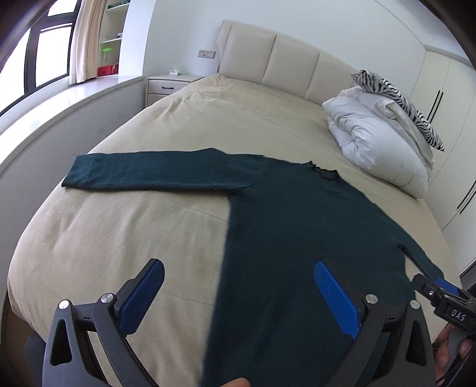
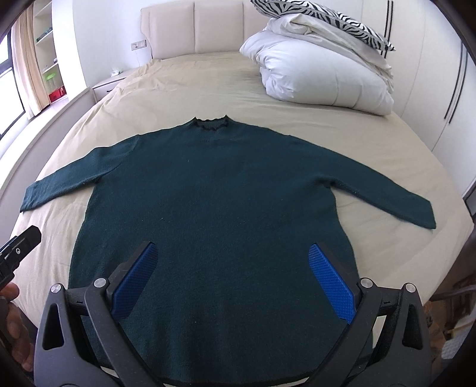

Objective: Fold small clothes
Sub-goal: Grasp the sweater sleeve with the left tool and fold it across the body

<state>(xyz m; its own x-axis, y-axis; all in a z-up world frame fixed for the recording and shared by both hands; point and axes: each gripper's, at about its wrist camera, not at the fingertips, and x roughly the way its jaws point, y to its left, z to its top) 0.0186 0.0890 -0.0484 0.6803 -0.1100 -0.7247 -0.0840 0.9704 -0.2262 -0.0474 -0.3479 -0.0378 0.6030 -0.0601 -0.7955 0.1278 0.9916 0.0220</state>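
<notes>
A dark green long-sleeved sweater (image 2: 208,190) lies flat on the bed, both sleeves spread out, collar away from me. It also shows in the left wrist view (image 1: 297,232), with its left sleeve (image 1: 154,172) stretched to the left. My left gripper (image 1: 238,268) is open and empty, above the sweater's lower left edge. My right gripper (image 2: 232,250) is open and empty, above the sweater's lower middle. The right gripper also shows at the right edge of the left wrist view (image 1: 440,294); the left gripper's body shows at the left edge of the right wrist view (image 2: 17,250).
The beige bed sheet (image 1: 119,238) covers the whole bed. A folded white duvet (image 2: 321,74) with a zebra-print pillow (image 2: 327,20) lies at the head on the right. A padded headboard (image 2: 190,26), a nightstand (image 1: 169,86) and wardrobe doors (image 2: 446,74) surround the bed.
</notes>
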